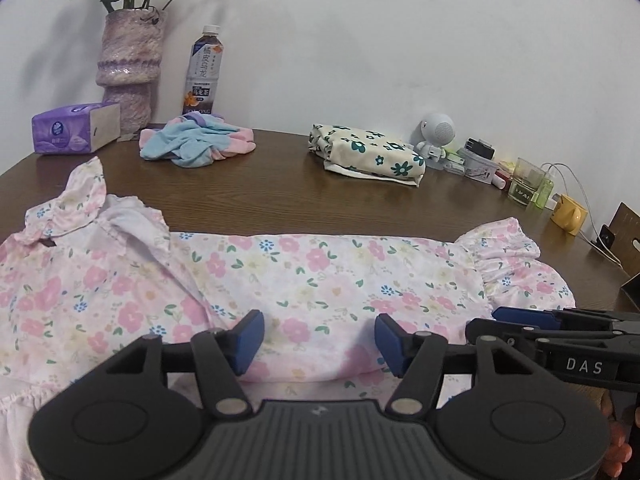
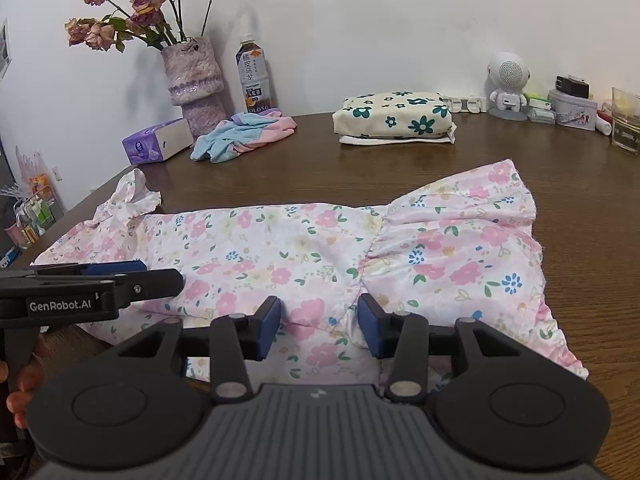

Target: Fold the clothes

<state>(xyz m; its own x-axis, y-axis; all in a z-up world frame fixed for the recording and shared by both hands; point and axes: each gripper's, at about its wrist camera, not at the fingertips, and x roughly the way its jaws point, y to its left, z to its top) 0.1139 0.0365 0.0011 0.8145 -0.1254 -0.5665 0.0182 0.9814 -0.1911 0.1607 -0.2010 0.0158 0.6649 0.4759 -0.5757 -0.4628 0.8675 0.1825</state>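
A pink floral dress [image 1: 320,264] lies lengthwise across the brown wooden table [image 1: 280,168], its long edge folded over and its ruffled collar at the left. My left gripper [image 1: 320,342] is open just above the dress's near fold, and cloth bulges between its blue pads. In the right wrist view the dress [image 2: 300,240] has its gathered skirt at the right. My right gripper [image 2: 320,326] is open over the seam where skirt meets bodice. Each gripper shows from the side in the other's view: the right gripper [image 1: 520,320] and the left gripper [image 2: 120,276].
Along the wall stand a vase of dried roses [image 2: 196,80], a tea bottle [image 2: 254,76], a purple tissue pack [image 2: 156,142], a crumpled blue-pink garment [image 2: 244,132], a folded cream garment with green flowers [image 2: 394,118], a white robot figure [image 2: 507,84], a glass [image 2: 626,126] and small clutter.
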